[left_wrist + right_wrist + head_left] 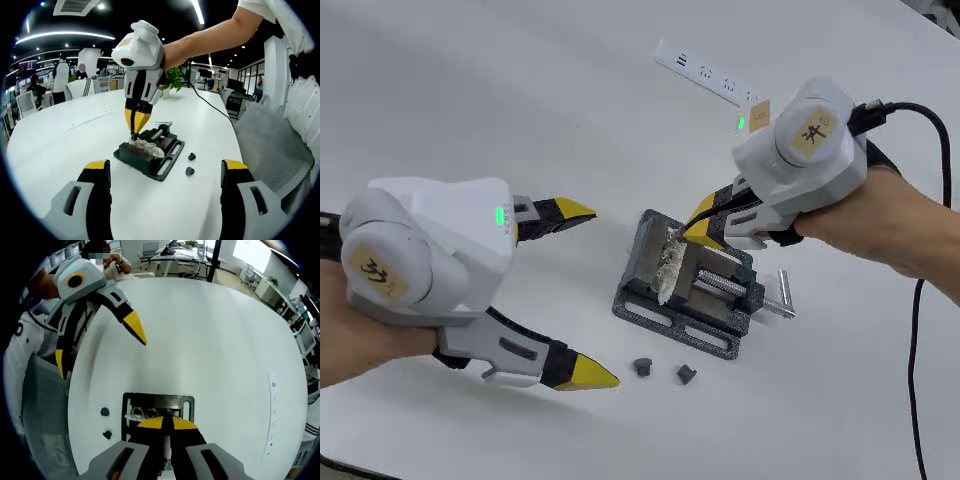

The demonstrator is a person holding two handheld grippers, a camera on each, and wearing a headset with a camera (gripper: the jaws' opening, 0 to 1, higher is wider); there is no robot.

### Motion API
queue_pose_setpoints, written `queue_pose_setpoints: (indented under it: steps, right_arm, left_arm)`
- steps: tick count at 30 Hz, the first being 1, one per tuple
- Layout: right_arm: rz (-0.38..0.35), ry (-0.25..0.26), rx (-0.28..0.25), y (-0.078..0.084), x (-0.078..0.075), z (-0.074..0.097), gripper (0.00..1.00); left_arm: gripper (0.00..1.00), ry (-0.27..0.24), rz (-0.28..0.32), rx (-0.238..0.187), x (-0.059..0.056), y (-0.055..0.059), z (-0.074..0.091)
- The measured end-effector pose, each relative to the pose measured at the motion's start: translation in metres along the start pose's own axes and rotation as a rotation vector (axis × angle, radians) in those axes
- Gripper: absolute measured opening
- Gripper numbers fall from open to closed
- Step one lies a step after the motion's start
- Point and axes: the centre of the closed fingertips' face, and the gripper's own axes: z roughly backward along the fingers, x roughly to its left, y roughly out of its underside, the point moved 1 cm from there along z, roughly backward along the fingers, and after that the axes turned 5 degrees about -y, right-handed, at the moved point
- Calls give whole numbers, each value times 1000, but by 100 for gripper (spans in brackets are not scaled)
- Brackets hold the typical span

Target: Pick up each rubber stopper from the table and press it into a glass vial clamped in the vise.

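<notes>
Yellow-tipped fingers of the left gripper (582, 293) stand wide apart and empty, nearest the person. On the white table (470, 100), just beyond its lower finger, lie the first stopper (642, 367) and second stopper (686, 374), dark, squat, close beside each other, near the front edge of the vise (650, 305); their axis cannot be told. Judgement: the left gripper is the nearer to them. Glass vials (142, 413) sit clamped in pale padding, mouths up. Over them the right gripper (695, 232) has its fingers pressed together; whether they pinch a stopper cannot be told. Each gripper carries a tan handwritten sticker, illegible. Farthest, a power strip (705, 70), markings unreadable.
</notes>
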Motion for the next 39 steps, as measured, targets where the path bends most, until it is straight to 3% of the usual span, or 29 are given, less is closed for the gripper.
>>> queue_pose_setpoints:
  steps: [7,39]
  right_arm:
    - [44,17,14,0,0,-1,0]
    - [51,-2,57,-2,0,-5,0]
  left_arm:
    - [90,3,3,-3,0,0,-2]
    - [88,2,7,-30,3,-6,-9]
